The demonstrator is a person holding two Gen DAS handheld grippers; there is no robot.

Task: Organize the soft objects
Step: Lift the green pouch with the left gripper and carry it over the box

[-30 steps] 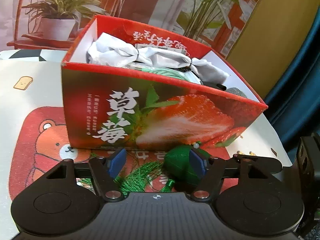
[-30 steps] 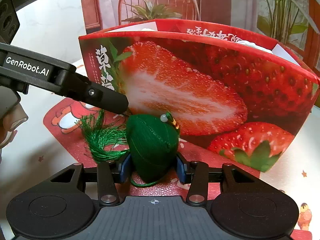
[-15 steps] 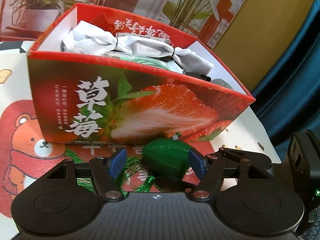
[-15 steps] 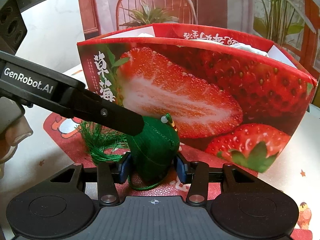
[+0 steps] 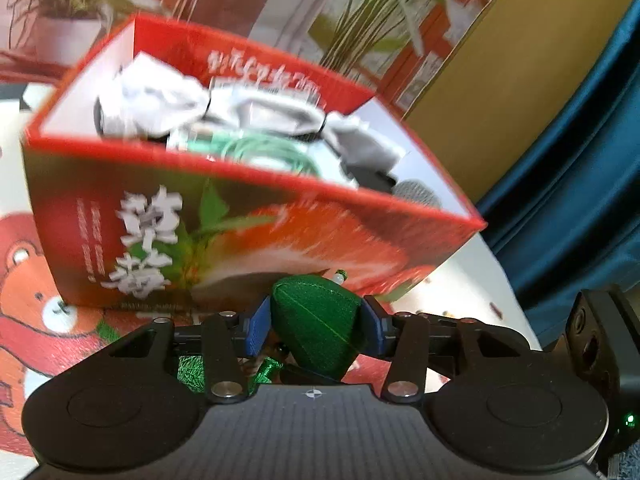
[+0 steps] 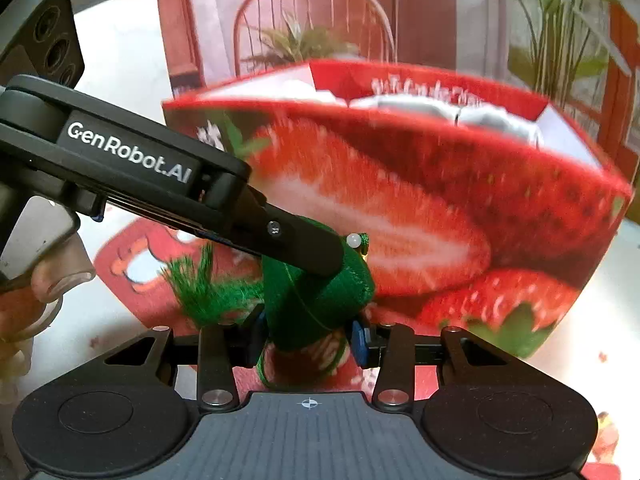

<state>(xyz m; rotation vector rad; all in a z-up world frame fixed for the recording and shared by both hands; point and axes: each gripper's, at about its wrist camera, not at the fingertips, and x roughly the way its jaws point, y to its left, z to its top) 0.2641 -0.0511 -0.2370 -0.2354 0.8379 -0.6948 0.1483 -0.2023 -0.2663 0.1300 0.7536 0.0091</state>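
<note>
Left wrist view: the left gripper (image 5: 316,326) has its blue pads against both flanks of the green fabric sachet with a bead at its tip (image 5: 316,330), so its jaws are clamped on it. The sachet sits low, just in front of the red cardboard strawberry box (image 5: 256,236), above the red bear-print mat (image 5: 36,300).

Right wrist view: the right gripper (image 6: 308,338) also brackets the sachet (image 6: 320,304); its jaws appear closed on the lower half, though the right pad's contact is partly hidden.

Judged step: handing the sachet over or lifting it into the box. Done well, only one gripper should keep hold while the other lets go fully; the sachet must rise above the near wall before moving forward, with the green tassel (image 6: 208,292) trailing free.

Only the left view shows the box interior: grey and white cloth bundles (image 5: 168,100) and a green item (image 5: 264,152) already fill it, leaving little room. Only the right view shows the tassel's spread and the left gripper's finger lying across the sachet's top.
</note>
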